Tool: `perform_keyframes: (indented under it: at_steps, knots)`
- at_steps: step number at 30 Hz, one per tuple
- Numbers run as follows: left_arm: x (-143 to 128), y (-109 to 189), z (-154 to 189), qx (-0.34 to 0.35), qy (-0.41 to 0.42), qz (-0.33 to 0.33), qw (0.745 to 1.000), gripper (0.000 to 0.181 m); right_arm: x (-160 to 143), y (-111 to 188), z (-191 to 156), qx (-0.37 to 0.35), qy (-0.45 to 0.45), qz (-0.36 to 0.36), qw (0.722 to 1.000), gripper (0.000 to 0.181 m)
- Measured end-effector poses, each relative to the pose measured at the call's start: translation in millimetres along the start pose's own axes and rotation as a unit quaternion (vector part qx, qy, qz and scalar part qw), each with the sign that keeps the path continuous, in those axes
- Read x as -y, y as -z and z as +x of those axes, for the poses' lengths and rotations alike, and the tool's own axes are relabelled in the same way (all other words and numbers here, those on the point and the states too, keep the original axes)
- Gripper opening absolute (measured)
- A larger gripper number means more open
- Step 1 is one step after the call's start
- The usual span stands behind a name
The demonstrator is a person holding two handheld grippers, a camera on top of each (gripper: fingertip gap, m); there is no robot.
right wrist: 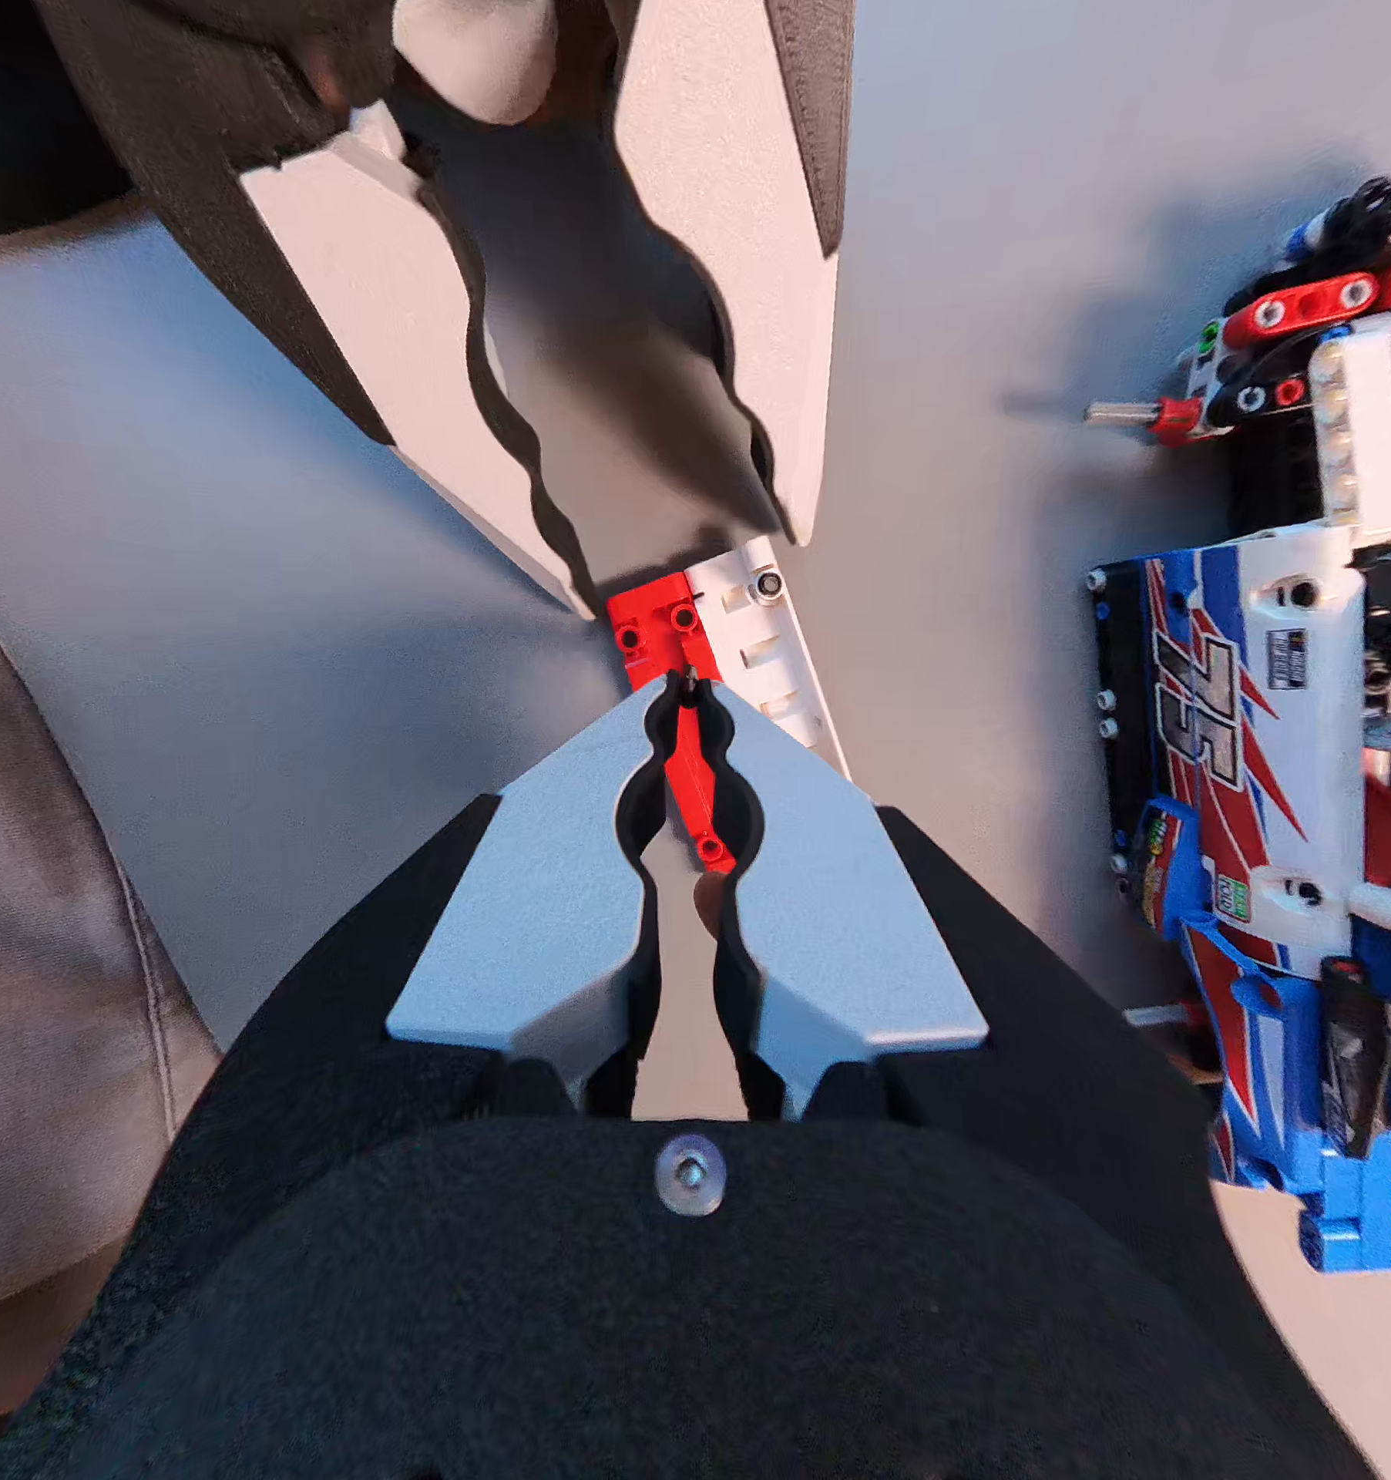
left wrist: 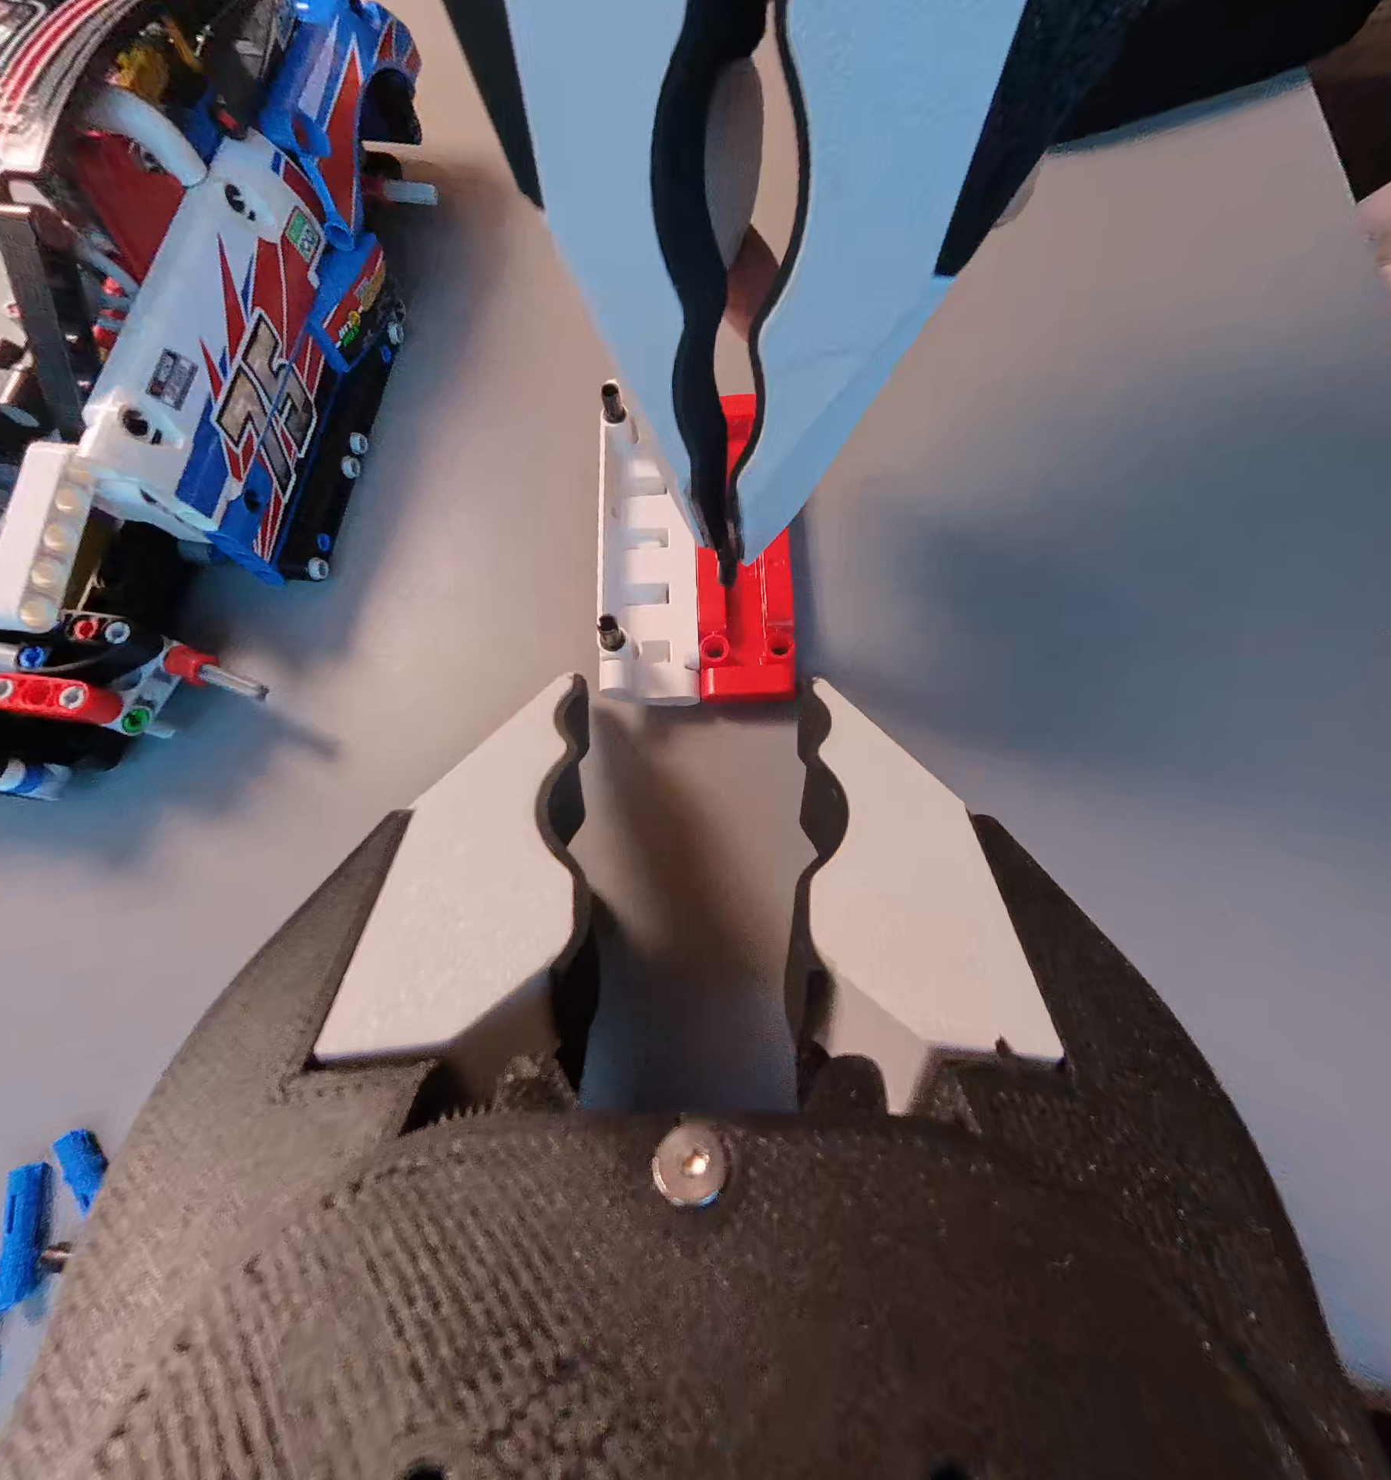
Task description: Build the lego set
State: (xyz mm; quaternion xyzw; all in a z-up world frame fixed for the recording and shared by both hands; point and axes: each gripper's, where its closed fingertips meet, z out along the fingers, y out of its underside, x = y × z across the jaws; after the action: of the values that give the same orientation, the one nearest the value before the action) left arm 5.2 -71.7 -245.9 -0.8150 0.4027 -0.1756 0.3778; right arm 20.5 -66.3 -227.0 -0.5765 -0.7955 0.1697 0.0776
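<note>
At the centre of the grey table (left wrist: 1076, 561) lies a small flat sub-assembly: a red panel (left wrist: 764, 641) joined edge to edge with a white panel (left wrist: 644, 561), the white one at the red one's 9 o'clock in the left wrist view. Two black pins (left wrist: 612, 633) stand out of the white panel's outer edge.

From 12 o'clock in that view the right gripper (left wrist: 725, 561) reaches down onto the red panel, its jaws pinched together on a small dark pin (right wrist: 689, 681) at the very tips; in its own view the tips sit over the red panel's middle rib, and whether the pin is already in a hole cannot be told.

The left gripper (left wrist: 696, 705) hovers at 6 o'clock of the panels, jaws spread wide and empty, tips just short of the panels' near edge.

Farther out, the partly built car model (left wrist: 195, 400), in blue, white and red with stickered sides, rests on the table at 9 to 10 o'clock of the panels in the left wrist view and at 3 o'clock in the right. Loose blue pieces (left wrist: 27, 1217) lie at 8 o'clock, near the frame edge.
</note>
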Motion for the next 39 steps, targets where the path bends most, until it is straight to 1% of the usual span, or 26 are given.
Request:
perform_keyframes:
  at_steps: [1,7,13,21,30,39]
  knots:
    - [1,-2,1,-0.001,-0.006,0.000,1.000,0.047,-1,-2,-1,0.007,-0.006,-0.009,1.000,0.001]
    - [12,-14,5,-0.020,-0.045,0.007,0.999,0.047,-6,-3,2,0.021,-0.045,-0.025,0.998,0.001]
    - [18,-21,6,-0.036,-0.062,0.009,0.997,0.047,-16,-3,5,0.018,-0.053,-0.043,0.998,0.001]
    - [19,-22,6,-0.034,-0.065,0.015,0.997,0.047,-16,-3,4,0.020,-0.053,-0.047,0.997,0.001]
    - [19,-22,6,-0.034,-0.068,0.015,0.997,0.047,-14,-3,3,0.026,-0.066,-0.033,0.997,0.000]
    - [18,-21,5,-0.034,-0.064,0.015,0.997,0.047,-15,-6,5,0.001,-0.039,-0.058,0.998,0.001]
